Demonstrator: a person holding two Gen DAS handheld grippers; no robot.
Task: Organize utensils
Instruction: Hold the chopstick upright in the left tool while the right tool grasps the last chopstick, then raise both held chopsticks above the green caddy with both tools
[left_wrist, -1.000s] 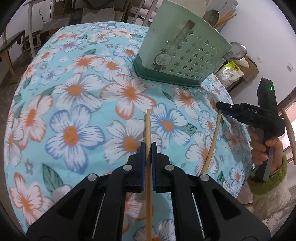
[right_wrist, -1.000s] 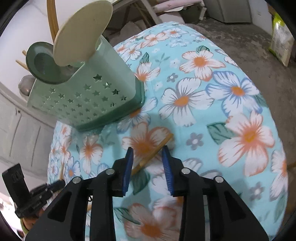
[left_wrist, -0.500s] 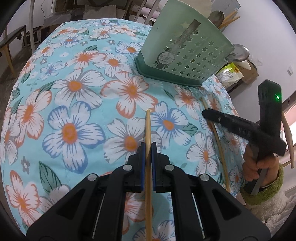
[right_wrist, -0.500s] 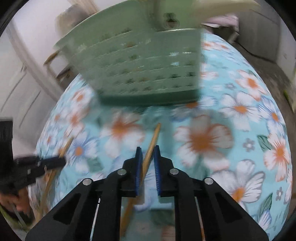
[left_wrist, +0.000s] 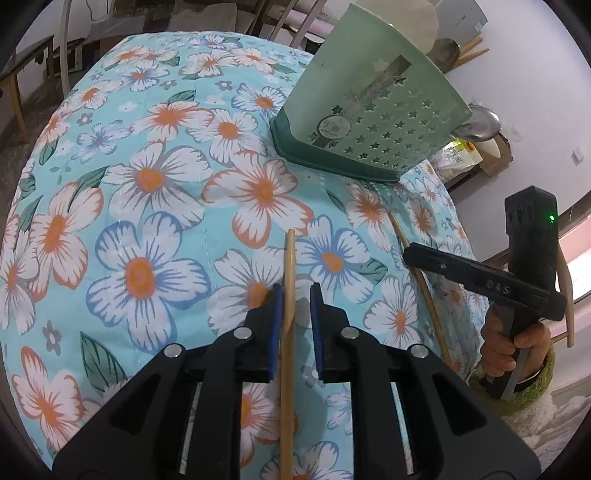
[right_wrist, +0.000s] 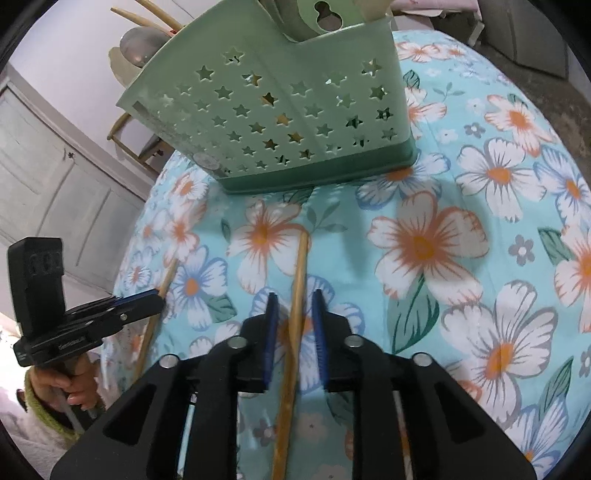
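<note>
The green caddy (right_wrist: 280, 122) holds spoons (right_wrist: 138, 46) and chopsticks; both tools, left (left_wrist: 294, 325) and right (right_wrist: 293, 332), are released, each straddling a chopstick (left_wrist: 288, 280).

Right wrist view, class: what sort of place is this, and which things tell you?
Probably a lived-in home, perhaps a dining or storage corner. A flowered tablecloth covers the table, a green utensil holder stands on it, and panelled doors line the wall behind.
</note>
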